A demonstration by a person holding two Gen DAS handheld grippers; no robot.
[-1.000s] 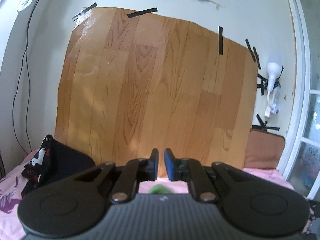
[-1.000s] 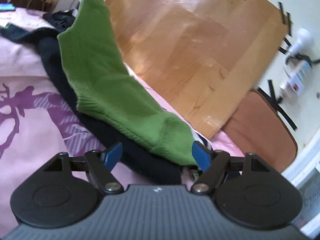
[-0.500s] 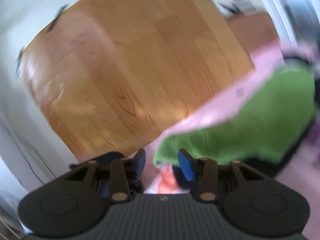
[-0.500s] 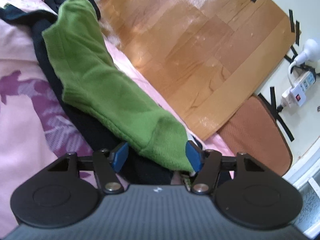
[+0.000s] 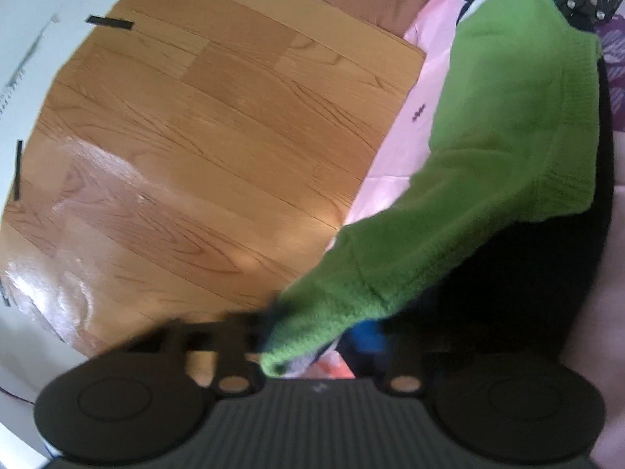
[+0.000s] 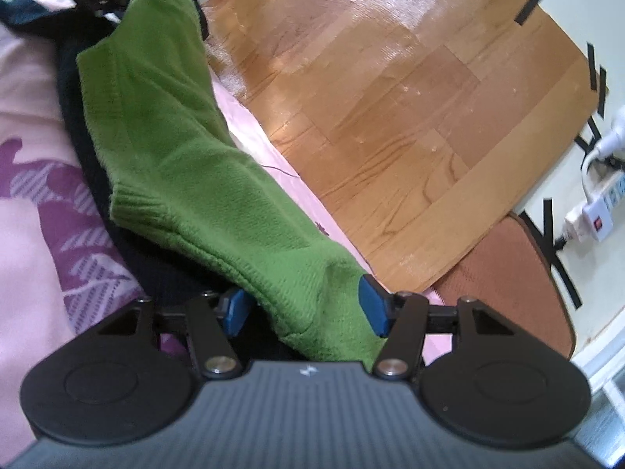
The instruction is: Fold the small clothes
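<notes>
The green sock (image 6: 187, 179) is a soft knitted cloth with a fine ribbed weave, thicker ribbing at its cuff in the left middle of the right wrist frame. Under it lies a matt black cloth (image 6: 152, 269). The bed sheet (image 6: 27, 258) at lower left is smooth pink fabric printed in purple. The wood-grain panel (image 6: 390, 97) at upper right looks glossy, with bright glare. The right gripper (image 6: 304, 308) has matt black plastic arms, metal rivets and blue pads.

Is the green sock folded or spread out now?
Spread out: the sock lies at full length on dark cloth, cuff open, no layer doubled over.
</notes>
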